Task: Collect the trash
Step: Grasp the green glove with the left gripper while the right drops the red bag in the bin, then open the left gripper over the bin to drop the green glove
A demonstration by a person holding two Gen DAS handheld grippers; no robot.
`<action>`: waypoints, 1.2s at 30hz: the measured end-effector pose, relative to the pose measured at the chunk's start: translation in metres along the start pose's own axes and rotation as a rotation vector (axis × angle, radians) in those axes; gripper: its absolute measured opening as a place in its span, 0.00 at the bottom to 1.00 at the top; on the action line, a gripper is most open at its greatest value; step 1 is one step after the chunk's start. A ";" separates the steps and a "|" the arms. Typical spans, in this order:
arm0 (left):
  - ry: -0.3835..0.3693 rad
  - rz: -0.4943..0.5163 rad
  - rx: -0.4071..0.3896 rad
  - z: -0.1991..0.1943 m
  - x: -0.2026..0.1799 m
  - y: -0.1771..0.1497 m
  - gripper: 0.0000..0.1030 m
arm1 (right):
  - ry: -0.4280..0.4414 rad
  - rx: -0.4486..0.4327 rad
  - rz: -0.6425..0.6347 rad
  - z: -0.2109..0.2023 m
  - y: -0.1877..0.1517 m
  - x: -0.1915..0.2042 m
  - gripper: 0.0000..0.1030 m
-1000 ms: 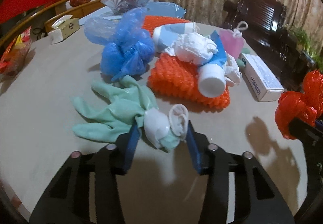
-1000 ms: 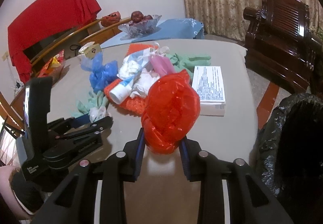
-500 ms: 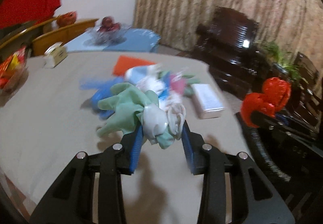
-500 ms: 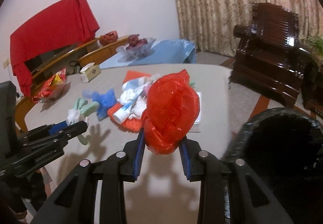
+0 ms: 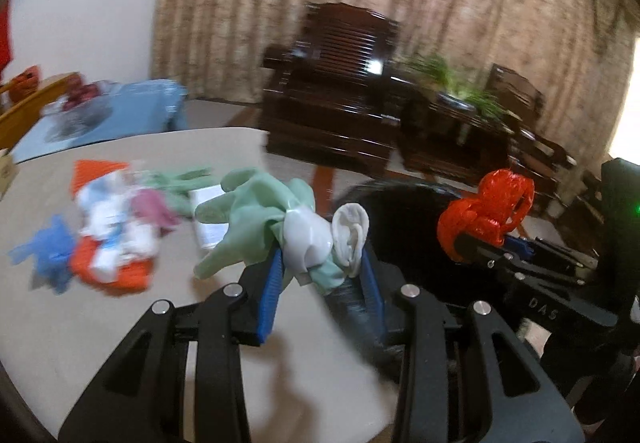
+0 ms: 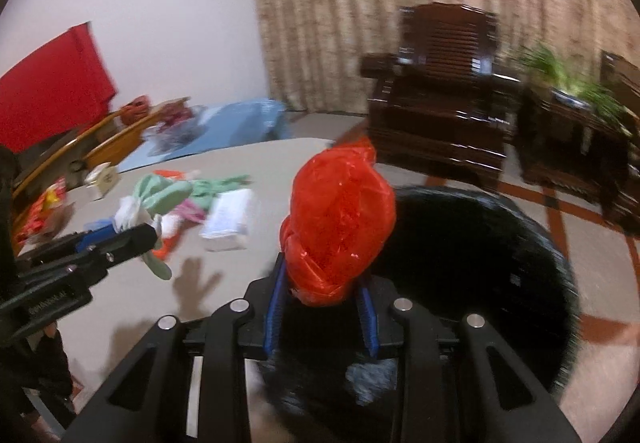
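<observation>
My left gripper (image 5: 320, 267) is shut on a pale green rubber glove (image 5: 256, 215) with a white cuff, held in the air above the table's right edge. My right gripper (image 6: 322, 291) is shut on a crumpled red plastic bag (image 6: 338, 219) and holds it over the black trash bag (image 6: 472, 243) beside the table. In the left wrist view the red bag (image 5: 486, 207) and the black trash bag (image 5: 404, 227) lie to the right. In the right wrist view the glove (image 6: 160, 199) sits at the left.
A pile stays on the beige table (image 5: 60, 307): an orange mesh (image 5: 120, 271), a blue bag (image 5: 50, 247), white tissues (image 5: 104, 215), a second green glove (image 5: 180, 179) and a white box (image 6: 230, 219). Dark wooden chairs (image 6: 440, 115) stand behind.
Both grippers have swung right, away from the pile and toward the black trash bag. The glove is lifted off the table; the red bag now hangs over the trash bag's opening.
</observation>
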State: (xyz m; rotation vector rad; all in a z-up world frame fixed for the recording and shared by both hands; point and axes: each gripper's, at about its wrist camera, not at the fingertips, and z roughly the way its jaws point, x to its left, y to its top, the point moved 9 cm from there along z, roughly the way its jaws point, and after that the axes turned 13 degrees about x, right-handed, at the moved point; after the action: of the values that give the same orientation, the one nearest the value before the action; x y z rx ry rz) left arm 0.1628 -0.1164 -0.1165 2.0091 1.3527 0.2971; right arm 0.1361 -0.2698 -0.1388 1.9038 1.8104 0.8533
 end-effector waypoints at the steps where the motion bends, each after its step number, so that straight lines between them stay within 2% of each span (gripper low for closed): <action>1: -0.014 0.014 0.006 0.007 -0.009 0.002 0.34 | -0.017 0.004 0.020 -0.001 -0.004 -0.013 0.31; 6: -0.084 0.086 0.044 0.047 -0.058 0.007 0.34 | -0.091 0.027 0.087 -0.001 -0.018 -0.058 0.31; 10: -0.123 0.124 0.077 0.079 -0.088 0.005 0.35 | -0.112 0.046 0.118 0.003 -0.027 -0.077 0.32; 12: -0.145 0.135 0.097 0.094 -0.097 0.004 0.37 | -0.121 0.056 0.127 0.005 -0.031 -0.082 0.38; 14: -0.167 0.140 0.111 0.102 -0.100 0.001 0.45 | -0.132 0.057 0.131 0.004 -0.035 -0.084 0.44; 18: -0.201 0.132 0.125 0.108 -0.100 -0.005 0.63 | -0.151 0.042 0.152 -0.001 -0.037 -0.095 0.64; 20: -0.196 0.123 0.121 0.107 -0.094 -0.005 0.66 | -0.163 0.034 0.168 -0.004 -0.038 -0.098 0.71; 24: -0.148 0.097 0.085 0.089 -0.071 -0.001 0.78 | -0.171 0.010 0.174 -0.009 -0.034 -0.098 0.87; 26: -0.096 0.082 0.051 0.076 -0.055 0.003 0.84 | -0.174 -0.006 0.165 -0.011 -0.029 -0.092 0.95; 30: 0.007 0.070 -0.004 0.049 -0.022 0.007 0.89 | -0.152 -0.019 0.139 -0.009 -0.014 -0.071 0.94; 36: 0.150 -0.028 -0.052 0.009 0.053 0.007 0.91 | -0.142 -0.066 0.082 -0.002 0.016 -0.021 0.94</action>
State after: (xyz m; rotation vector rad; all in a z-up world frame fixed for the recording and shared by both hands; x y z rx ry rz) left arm 0.1956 -0.0743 -0.1278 1.9558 1.4492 0.4735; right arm 0.1471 -0.2925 -0.1309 1.9556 1.6126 0.7738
